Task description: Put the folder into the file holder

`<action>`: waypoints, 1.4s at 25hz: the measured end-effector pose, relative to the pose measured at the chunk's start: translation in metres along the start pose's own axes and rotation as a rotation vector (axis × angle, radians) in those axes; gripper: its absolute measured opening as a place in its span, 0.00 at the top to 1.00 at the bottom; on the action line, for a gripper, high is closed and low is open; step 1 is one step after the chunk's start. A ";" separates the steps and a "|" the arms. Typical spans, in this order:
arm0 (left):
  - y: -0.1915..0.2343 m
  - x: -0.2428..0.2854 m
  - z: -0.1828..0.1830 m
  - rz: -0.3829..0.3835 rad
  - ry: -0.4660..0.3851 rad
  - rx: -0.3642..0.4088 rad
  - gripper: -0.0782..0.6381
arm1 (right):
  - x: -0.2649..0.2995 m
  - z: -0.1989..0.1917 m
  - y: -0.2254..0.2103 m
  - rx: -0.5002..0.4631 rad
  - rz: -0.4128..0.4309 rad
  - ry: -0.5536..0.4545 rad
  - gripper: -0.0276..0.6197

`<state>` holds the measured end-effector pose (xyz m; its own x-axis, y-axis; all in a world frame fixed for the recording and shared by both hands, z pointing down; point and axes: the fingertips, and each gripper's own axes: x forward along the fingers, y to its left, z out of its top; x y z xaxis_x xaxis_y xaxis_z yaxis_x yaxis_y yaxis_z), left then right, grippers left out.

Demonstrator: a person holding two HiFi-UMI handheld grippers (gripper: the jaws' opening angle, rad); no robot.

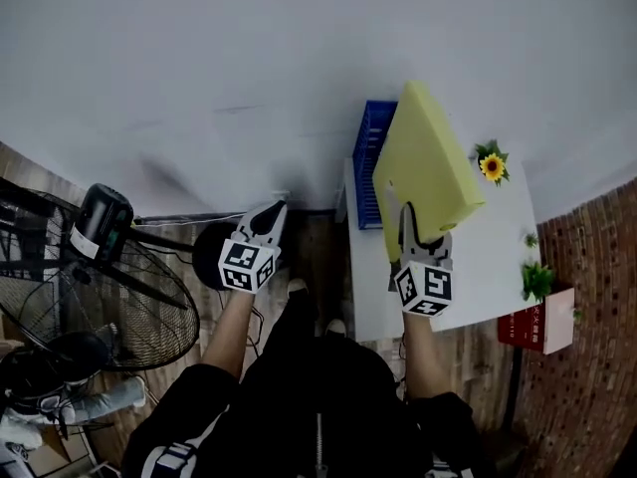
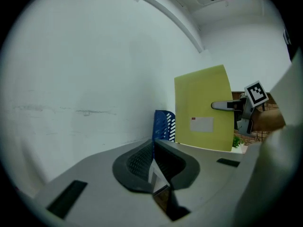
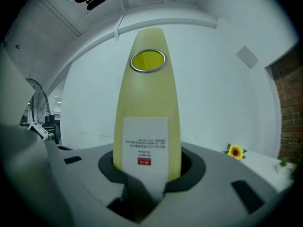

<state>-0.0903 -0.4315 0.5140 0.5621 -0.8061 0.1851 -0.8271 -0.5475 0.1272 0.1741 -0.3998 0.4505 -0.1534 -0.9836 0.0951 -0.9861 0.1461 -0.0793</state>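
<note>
White wall backs a white desk (image 1: 498, 257), with a blue file holder (image 1: 370, 157) at its far-left corner. The right hand-held gripper (image 1: 410, 225) pinches the yellow folder (image 1: 428, 162) at its labelled spine, holding it tilted above the desk just beside the holder. The left hand-held gripper (image 1: 271, 217), its jaws pressed together and empty, hangs beyond the desk's left edge.

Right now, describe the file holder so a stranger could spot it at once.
Find the small white table against the white wall. Along its left edge stands the file holder, beside the raised yellow folder. It alone is blue with slotted sides.
</note>
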 end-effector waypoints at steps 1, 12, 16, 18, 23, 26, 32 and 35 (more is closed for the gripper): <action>0.005 0.006 0.000 -0.003 0.002 -0.002 0.85 | 0.008 0.001 0.000 0.000 -0.009 -0.007 0.71; 0.037 0.024 -0.023 -0.022 0.071 -0.032 0.85 | 0.056 -0.002 0.003 -0.037 -0.077 -0.095 0.70; 0.045 0.025 -0.030 -0.015 0.085 -0.038 0.85 | 0.069 -0.009 0.005 -0.045 -0.066 -0.126 0.71; 0.049 0.023 -0.035 -0.010 0.095 -0.042 0.85 | 0.074 -0.014 0.009 -0.044 -0.059 -0.133 0.70; 0.052 0.022 -0.047 -0.019 0.127 -0.037 0.85 | 0.082 -0.024 0.009 -0.035 -0.082 -0.220 0.71; 0.050 0.020 -0.055 -0.022 0.141 -0.038 0.85 | 0.087 -0.026 0.006 -0.014 -0.093 -0.246 0.71; 0.057 0.019 -0.066 -0.008 0.149 -0.037 0.85 | 0.097 -0.043 0.008 -0.033 -0.074 -0.249 0.70; 0.062 0.020 -0.074 0.000 0.154 -0.028 0.85 | 0.101 -0.053 0.010 -0.041 -0.058 -0.250 0.70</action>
<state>-0.1301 -0.4653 0.5976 0.5577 -0.7606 0.3323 -0.8277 -0.5397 0.1538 0.1453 -0.4918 0.5118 -0.0805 -0.9854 -0.1502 -0.9953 0.0875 -0.0403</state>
